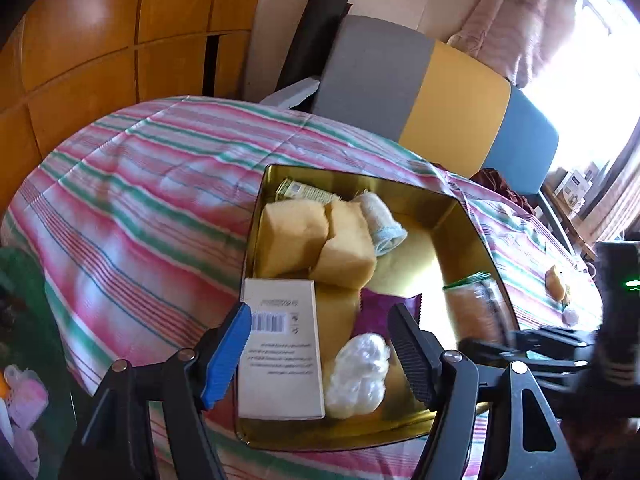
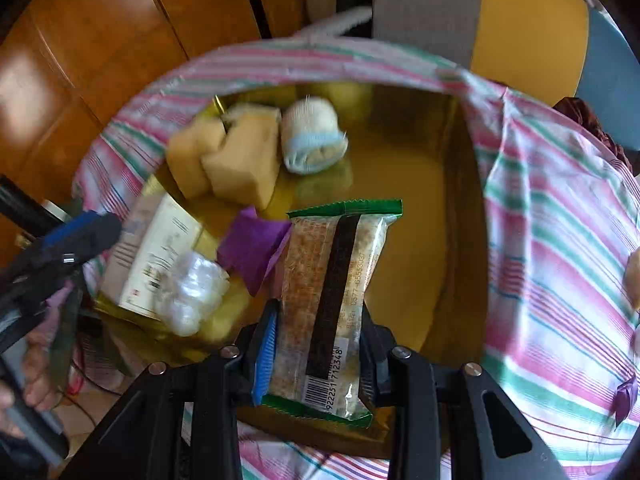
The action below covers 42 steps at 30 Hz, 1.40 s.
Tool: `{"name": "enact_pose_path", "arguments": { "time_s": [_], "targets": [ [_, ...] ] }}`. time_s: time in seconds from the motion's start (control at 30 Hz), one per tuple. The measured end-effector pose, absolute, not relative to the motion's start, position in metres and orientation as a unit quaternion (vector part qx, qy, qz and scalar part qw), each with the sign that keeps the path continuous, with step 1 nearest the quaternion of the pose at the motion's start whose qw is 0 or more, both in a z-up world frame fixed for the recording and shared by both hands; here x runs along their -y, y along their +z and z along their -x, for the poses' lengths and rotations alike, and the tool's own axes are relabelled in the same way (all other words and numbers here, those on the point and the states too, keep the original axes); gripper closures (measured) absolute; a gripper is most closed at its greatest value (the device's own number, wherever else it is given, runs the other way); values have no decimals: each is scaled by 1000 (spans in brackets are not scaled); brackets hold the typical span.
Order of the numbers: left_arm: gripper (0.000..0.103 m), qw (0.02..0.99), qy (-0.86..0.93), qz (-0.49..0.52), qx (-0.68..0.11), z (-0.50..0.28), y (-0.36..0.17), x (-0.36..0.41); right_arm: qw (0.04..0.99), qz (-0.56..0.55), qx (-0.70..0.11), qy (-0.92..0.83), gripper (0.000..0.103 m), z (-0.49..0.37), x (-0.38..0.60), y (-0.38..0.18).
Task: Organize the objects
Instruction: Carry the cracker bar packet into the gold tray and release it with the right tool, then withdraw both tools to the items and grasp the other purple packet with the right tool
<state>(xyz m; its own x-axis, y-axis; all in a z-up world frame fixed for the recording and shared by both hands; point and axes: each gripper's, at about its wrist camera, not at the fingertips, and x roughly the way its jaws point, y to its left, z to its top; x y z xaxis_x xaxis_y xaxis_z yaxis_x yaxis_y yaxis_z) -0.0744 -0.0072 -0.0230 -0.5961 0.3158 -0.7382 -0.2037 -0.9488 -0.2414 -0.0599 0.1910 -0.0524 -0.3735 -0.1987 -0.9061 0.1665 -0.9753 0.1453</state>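
Note:
A gold tin box (image 1: 460,216) (image 2: 460,184) sits on a striped cloth. It holds two yellow sponges (image 1: 316,236) (image 2: 236,156), a rolled white cloth (image 1: 380,220) (image 2: 312,140), a white carton (image 1: 280,352) (image 2: 156,252), a purple wrapper (image 1: 376,312) (image 2: 252,244) and a white plastic wad (image 1: 356,376) (image 2: 188,292). My right gripper (image 2: 316,320) is shut on a green-edged snack packet (image 2: 336,280) and holds it over the tin; the packet shows blurred in the left wrist view (image 1: 476,308). My left gripper (image 1: 320,340) is open over the tin's near end.
The striped cloth (image 1: 140,200) (image 2: 560,240) covers the table. A grey, yellow and blue chair back (image 1: 432,92) stands behind it. Wooden cabinets (image 1: 100,40) are at the left. Small items (image 1: 556,280) lie on the cloth at the right, including a purple wrapper (image 2: 626,394).

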Motion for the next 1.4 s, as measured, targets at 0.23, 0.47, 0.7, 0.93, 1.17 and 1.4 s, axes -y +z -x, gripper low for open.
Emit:
{"name": "enact_pose_path", "arguments": {
  "time_s": [0.23, 0.47, 0.7, 0.93, 1.17, 1.4],
  "targets": [
    [29, 147, 888, 429, 78, 74, -28, 15, 96, -585, 9, -805, 68, 63, -172, -72],
    [26, 141, 891, 425, 75, 72, -25, 14, 138, -584, 49, -799, 60, 57, -171, -74],
    [26, 142, 899, 412, 48, 63, -18, 2, 143, -537, 97, -826, 59, 36, -209, -46],
    [26, 145, 907, 394, 6, 51, -11, -20, 97, -497, 89, -857, 59, 22, -243, -16],
    [26, 164, 907, 387, -32, 37, -7, -49, 47, -474, 86, -875, 59, 2, -294, 8],
    [26, 197, 902, 380, -62, 29, -2, -83, -23, -464, 102, -880, 59, -17, -360, 13]
  ]
}}
